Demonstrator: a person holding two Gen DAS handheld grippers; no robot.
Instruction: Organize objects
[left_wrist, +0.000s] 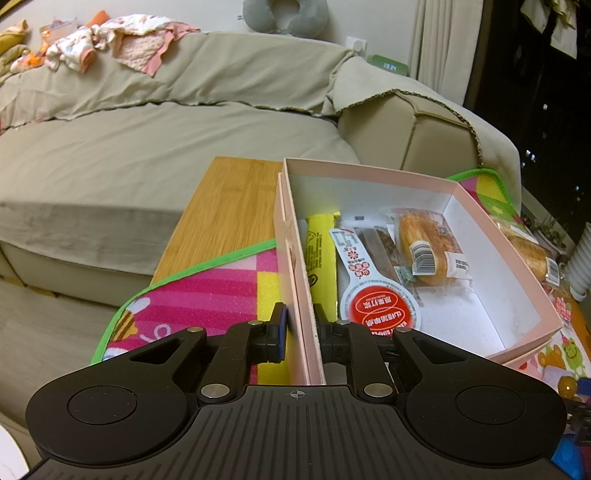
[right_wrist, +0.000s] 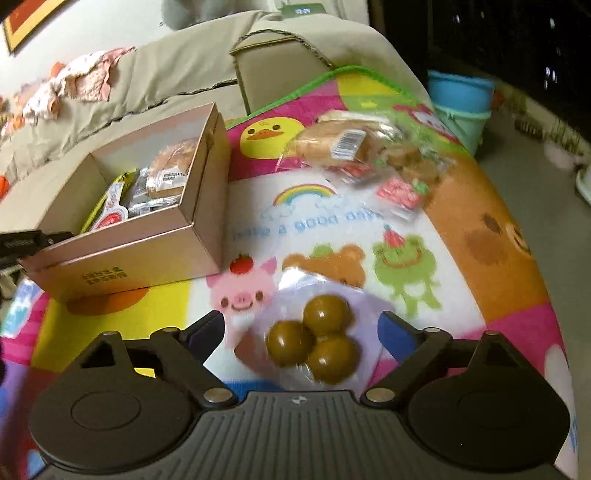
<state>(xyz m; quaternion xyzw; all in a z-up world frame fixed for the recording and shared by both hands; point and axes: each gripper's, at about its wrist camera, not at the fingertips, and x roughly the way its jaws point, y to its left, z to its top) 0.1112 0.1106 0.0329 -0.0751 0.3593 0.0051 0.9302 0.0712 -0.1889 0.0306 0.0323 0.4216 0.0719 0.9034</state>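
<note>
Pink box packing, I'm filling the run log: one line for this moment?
left gripper: shut on pink box wall | right gripper: open around bag of brown balls | mat: bread packs unpacked

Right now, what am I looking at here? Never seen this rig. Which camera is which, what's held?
No robot: a person holds a two-finger gripper in each hand, each with a fisheye camera looking along its fingers. In the left wrist view, the left gripper pinches the near wall of the pink box, which holds a yellow packet and wrapped bread. In the right wrist view, the right gripper is open around a clear bag of three brown balls on the cartoon mat, not yet gripping. More snacks lie beyond.
</note>
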